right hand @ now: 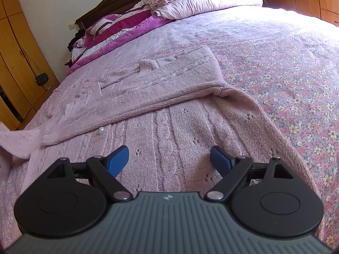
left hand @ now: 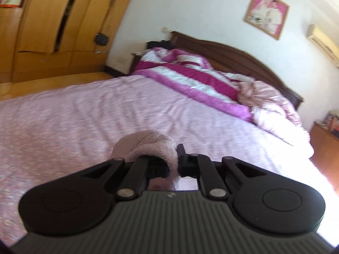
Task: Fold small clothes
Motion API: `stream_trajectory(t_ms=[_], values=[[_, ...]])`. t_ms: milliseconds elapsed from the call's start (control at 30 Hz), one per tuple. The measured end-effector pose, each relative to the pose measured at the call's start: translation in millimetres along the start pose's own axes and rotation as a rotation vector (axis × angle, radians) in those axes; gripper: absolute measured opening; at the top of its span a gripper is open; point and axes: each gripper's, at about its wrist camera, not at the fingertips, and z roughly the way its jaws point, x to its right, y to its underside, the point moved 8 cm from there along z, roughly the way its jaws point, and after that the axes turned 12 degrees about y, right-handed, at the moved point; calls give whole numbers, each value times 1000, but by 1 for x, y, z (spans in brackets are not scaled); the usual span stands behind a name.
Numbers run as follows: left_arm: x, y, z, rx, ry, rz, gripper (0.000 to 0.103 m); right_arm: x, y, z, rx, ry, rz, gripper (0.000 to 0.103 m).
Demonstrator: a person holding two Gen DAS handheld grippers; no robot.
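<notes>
Cable-knit pink cardigan [right hand: 169, 114], floral bedsheet [right hand: 286, 63]

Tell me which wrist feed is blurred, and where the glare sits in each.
Left wrist view: smeared throughout, worst on the wardrobe; sunlight blows out the bed's lower right edge; the left gripper is shut on a pink knit fold. Right wrist view: sharp; glare washes out the bedspread top right; cardigan evenly lit.
</notes>
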Motion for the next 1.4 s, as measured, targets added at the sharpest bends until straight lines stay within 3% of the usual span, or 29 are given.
stream_trajectory(t_ms=[267, 467, 867, 900, 967, 1033, 1300, 1400], values=[[89, 15, 13, -19, 147, 67, 9, 4, 0, -4, 1, -20, 24, 89], [135, 57, 31, -122, 214, 81, 9, 9, -1, -6, 0, -31, 45, 89], [146, 137, 32, -315, 202, 157, 13, 14, -1, -8, -9, -59, 66, 89], [145, 144, 31, -341, 200, 162, 14, 13, -2, -8, -13, -65, 70, 89], [140, 155, 31, -386, 182, 172, 31, 11, -3, -8, -24, -75, 80, 89], [132, 163, 29, -429, 160, 183, 38, 9, -4, -8, -32, -85, 85, 89], [108, 176, -2, -505, 101, 201, 52, -25, -8, -13, -56, -166, 34, 89], [96, 176, -16, -507, 60, 215, 64, -47, -9, -13, -81, -220, 13, 89]])
